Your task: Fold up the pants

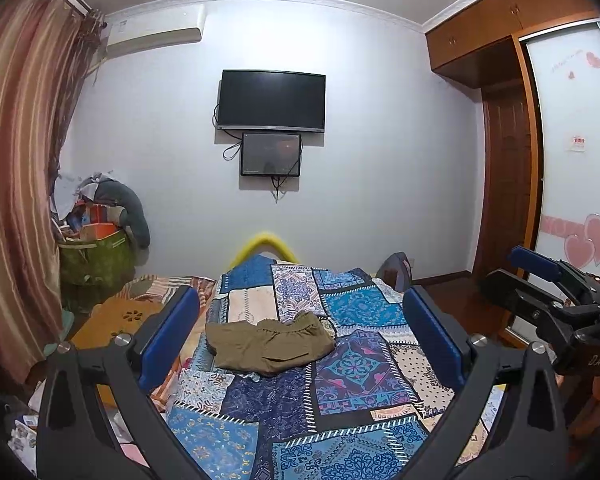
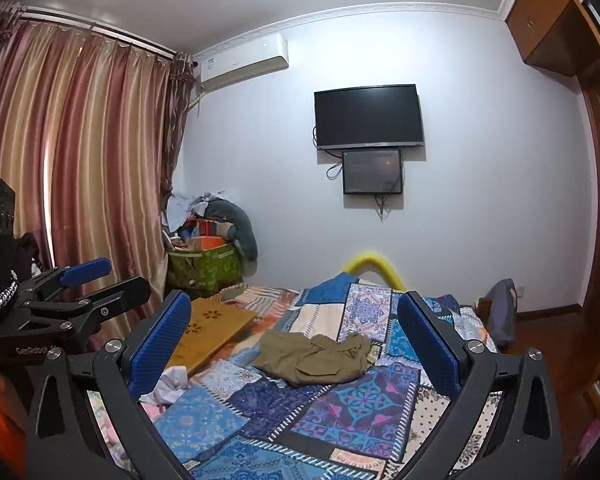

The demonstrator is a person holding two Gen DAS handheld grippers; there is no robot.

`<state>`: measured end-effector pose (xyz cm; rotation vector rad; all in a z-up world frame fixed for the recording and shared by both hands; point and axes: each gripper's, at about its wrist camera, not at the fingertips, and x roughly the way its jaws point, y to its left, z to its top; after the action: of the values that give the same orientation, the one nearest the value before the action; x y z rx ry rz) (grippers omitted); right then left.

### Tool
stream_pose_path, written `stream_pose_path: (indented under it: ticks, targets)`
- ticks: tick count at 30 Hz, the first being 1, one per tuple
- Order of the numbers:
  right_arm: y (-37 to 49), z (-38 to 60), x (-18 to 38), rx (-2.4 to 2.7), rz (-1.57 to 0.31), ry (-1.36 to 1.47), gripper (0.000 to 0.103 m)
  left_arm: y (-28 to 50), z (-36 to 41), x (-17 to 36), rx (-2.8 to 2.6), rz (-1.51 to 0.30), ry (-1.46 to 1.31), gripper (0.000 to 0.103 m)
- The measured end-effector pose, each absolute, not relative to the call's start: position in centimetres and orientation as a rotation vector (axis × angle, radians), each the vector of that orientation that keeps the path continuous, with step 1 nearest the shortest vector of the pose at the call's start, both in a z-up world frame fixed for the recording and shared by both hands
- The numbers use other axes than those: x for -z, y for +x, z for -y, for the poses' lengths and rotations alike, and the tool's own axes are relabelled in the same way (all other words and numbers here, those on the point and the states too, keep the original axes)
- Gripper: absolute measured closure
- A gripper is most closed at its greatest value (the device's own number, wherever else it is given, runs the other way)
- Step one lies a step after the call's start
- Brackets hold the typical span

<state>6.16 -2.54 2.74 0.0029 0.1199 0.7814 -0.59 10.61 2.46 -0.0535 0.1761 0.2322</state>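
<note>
Far left: ribbed, glossy striped curtain [image 2: 80,152], pink/gold folds. Beside it a green fabric bag [image 2: 204,268] stuffed w/ clothes. Flat tan wooden board [image 2: 208,332] w/ flower cut-outs lies on the bed's left side, white crumpled cloth [image 2: 172,384] near its front corner. Left gripper [image 1: 300,332] spread wide, nothing between its blue textured pads, held above the bed. Olive-khaki pants [image 1: 270,346] lie rumpled in a soft heap mid-bed on the blue patchwork bedspread [image 1: 360,384], elastic waistband bunched toward the right, apart from both grippers. Right gripper [image 2: 294,344] also wide open & empty. On the wall, rectangular black TV [image 1: 272,100] w/ smaller screen [image 1: 271,155] under it. Far right: glossy brown wood wardrobe [image 1: 504,184]
</note>
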Motion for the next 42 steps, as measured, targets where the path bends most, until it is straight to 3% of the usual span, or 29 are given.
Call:
stream_pose_path:
  ticks: [42]
  targets:
    - [6.12,2.52,-2.39,-0.779,-0.125,0.023,0.000,0.28,-10.43,-2.02,-0.212,-0.185,-0.073,0.000]
